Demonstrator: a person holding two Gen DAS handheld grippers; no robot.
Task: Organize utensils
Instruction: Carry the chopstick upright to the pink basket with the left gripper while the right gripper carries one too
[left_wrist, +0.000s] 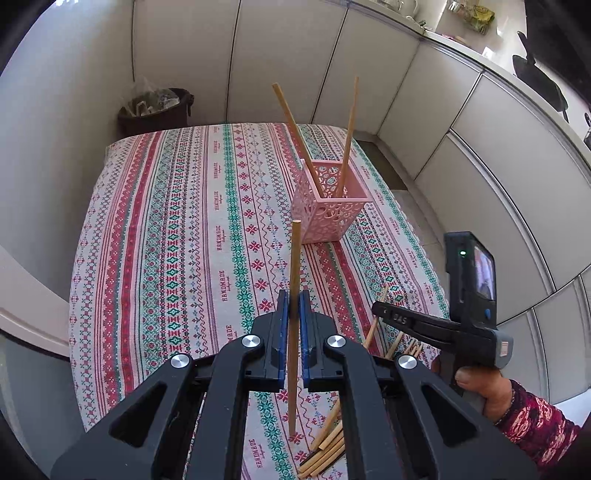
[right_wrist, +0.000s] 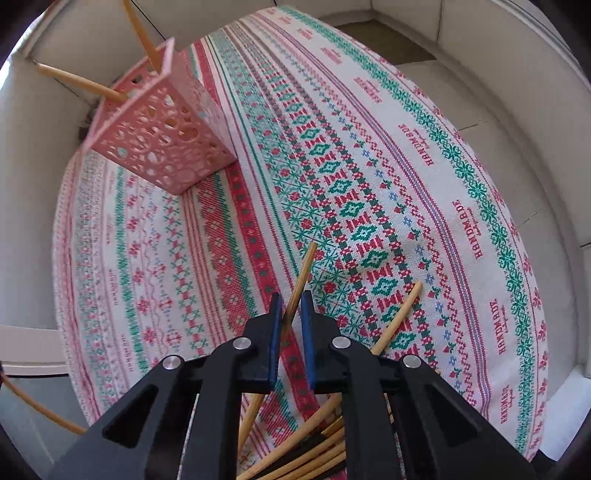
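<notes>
My left gripper (left_wrist: 294, 308) pinches one light, stiff, slick chopstick (left_wrist: 294, 295) mid-shaft above the cloth, my right gripper (right_wrist: 291, 308) clamps another chopstick (right_wrist: 301, 284) from the pile (right_wrist: 314, 454), so mid-shaft holds should stop swivelling toward the pink holder (left_wrist: 325, 210).
</notes>
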